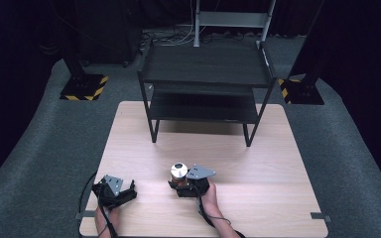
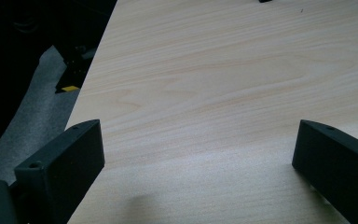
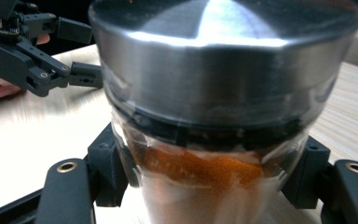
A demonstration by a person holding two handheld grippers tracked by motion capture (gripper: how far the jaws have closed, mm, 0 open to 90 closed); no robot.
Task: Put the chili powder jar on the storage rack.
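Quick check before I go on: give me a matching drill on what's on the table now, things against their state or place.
Things:
1. left gripper
2. right gripper
3. spice jar
4. black shelf rack

States or places:
A. stands at the far side of the table
B. jaws apart over bare wood
C. clear glass, metal lid, orange powder inside
D. jaws closed on the jar's glass body

Pairs: 1-B, 2-D, 3-C, 4-A
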